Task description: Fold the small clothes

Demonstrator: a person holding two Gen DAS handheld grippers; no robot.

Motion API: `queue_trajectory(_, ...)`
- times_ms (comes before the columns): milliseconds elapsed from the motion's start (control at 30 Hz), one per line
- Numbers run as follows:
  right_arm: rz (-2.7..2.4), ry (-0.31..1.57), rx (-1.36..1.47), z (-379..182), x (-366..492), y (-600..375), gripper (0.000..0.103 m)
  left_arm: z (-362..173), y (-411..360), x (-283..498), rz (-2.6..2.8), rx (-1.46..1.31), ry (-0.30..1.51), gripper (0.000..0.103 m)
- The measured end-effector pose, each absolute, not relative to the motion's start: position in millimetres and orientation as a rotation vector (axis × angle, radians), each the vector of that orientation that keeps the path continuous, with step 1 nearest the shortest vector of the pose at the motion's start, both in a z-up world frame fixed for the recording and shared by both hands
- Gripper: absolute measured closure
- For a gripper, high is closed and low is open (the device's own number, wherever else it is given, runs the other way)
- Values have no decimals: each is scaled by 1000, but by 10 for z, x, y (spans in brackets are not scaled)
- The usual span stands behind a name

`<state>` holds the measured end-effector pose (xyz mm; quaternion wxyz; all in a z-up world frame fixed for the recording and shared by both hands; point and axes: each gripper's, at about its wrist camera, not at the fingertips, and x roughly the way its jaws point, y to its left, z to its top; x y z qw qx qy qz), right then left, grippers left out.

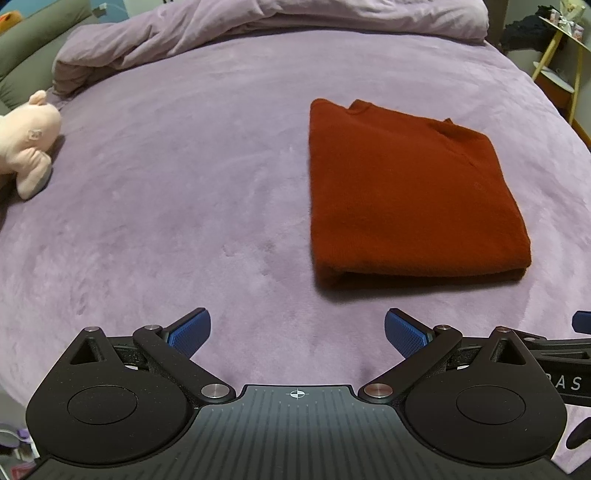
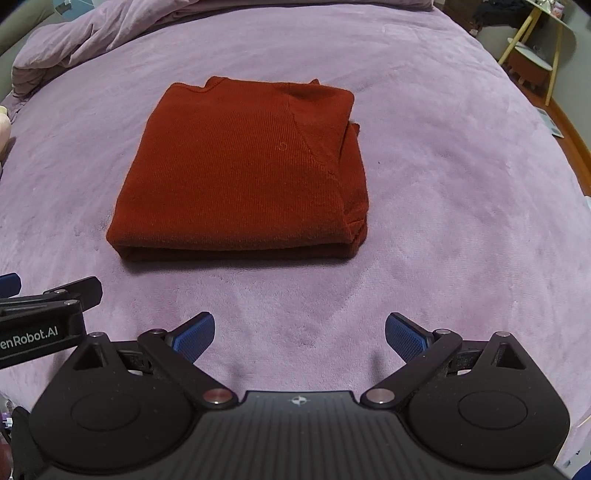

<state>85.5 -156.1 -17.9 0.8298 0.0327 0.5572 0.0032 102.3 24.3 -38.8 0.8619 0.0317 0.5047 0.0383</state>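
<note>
A rust-red knit sweater (image 1: 406, 192) lies folded into a neat rectangle on the purple bed cover (image 1: 184, 184); it also shows in the right wrist view (image 2: 240, 173), its folded edge toward me. My left gripper (image 1: 297, 334) is open and empty, hovering over the cover near and to the left of the sweater. My right gripper (image 2: 299, 336) is open and empty, just in front of the sweater's near edge. The left gripper's side (image 2: 48, 306) shows at the left of the right wrist view.
A pink plush toy (image 1: 27, 144) lies at the bed's left edge. A bunched purple duvet (image 1: 258, 26) runs along the far side. A small yellow-legged side table (image 2: 535, 48) stands beyond the bed's right corner.
</note>
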Motion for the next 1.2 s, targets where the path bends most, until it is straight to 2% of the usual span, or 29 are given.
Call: queue_trajectory(1200,-13,1196,83,-189,879,-1615,4,-385,188,1041,61,72,1061,0)
